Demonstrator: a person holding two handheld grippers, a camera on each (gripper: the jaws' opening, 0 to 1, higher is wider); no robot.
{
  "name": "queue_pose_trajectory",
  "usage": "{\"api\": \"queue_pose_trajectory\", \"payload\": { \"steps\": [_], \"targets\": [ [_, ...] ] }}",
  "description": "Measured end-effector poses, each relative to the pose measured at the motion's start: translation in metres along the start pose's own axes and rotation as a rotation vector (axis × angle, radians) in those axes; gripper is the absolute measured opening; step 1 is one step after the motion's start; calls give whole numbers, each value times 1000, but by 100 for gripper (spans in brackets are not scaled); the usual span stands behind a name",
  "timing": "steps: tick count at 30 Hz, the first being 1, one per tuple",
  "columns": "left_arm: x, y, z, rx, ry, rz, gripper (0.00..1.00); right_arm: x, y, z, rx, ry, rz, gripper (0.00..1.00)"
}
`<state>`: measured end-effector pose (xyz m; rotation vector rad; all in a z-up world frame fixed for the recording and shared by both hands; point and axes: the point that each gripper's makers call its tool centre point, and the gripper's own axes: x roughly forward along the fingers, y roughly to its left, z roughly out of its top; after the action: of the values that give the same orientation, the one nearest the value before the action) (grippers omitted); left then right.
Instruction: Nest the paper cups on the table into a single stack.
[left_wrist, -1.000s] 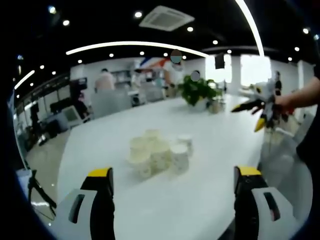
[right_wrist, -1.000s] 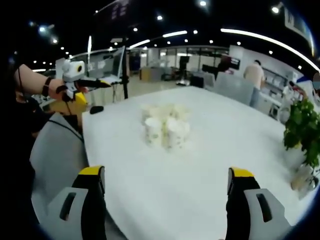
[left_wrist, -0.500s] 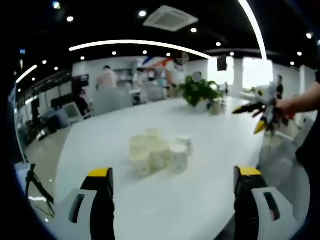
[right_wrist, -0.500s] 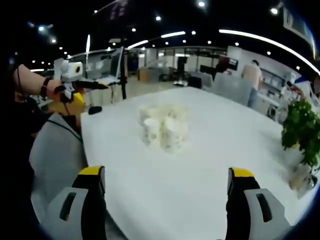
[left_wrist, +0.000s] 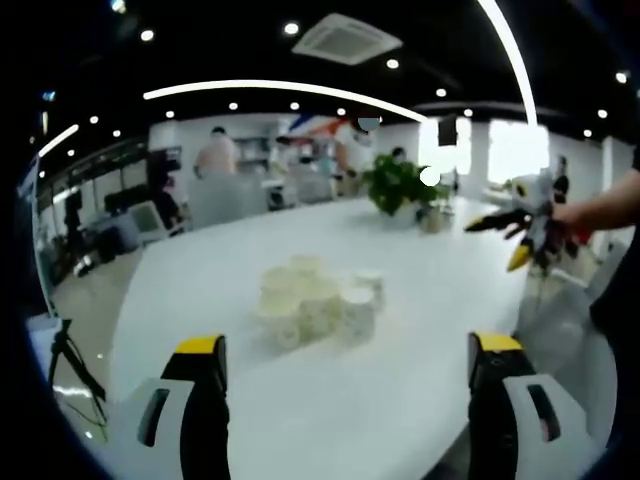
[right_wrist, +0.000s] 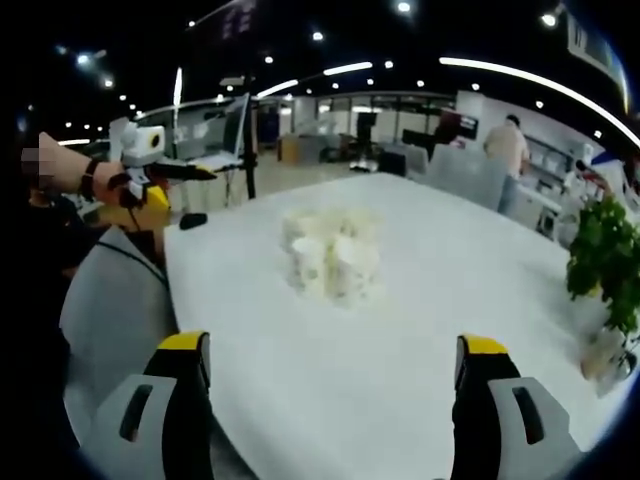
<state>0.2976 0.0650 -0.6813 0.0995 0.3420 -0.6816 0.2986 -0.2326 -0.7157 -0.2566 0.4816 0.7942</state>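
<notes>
Several white paper cups (left_wrist: 316, 306) stand in a tight cluster in the middle of the white table (left_wrist: 400, 400); the same cluster of cups (right_wrist: 331, 259) shows in the right gripper view. My left gripper (left_wrist: 345, 375) is open, well short of the cups, with nothing between its jaws. My right gripper (right_wrist: 333, 372) is open too, held back from the cluster. The right gripper (left_wrist: 525, 222) appears at the right of the left gripper view, held by a hand. The left gripper (right_wrist: 150, 165) appears at the left of the right gripper view.
A potted green plant (left_wrist: 398, 185) stands on the far part of the table, also seen as the plant (right_wrist: 603, 262) at the right. A grey chair (right_wrist: 110, 300) sits by the table's edge. People and office desks are in the background.
Both views have shifted only slightly with the hands. The cups have not moved and both grippers stay open.
</notes>
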Motion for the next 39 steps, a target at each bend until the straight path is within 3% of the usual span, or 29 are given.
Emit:
{"api": "queue_pose_trajectory", "payload": {
  "steps": [21, 39],
  "targets": [
    [2, -2, -6, 12, 15, 7, 100, 2, 0, 1, -6, 4, 3, 100],
    [-5, 2, -14, -2, 12, 22, 100, 16, 0, 26, -64, -27, 14, 92]
  ]
}}
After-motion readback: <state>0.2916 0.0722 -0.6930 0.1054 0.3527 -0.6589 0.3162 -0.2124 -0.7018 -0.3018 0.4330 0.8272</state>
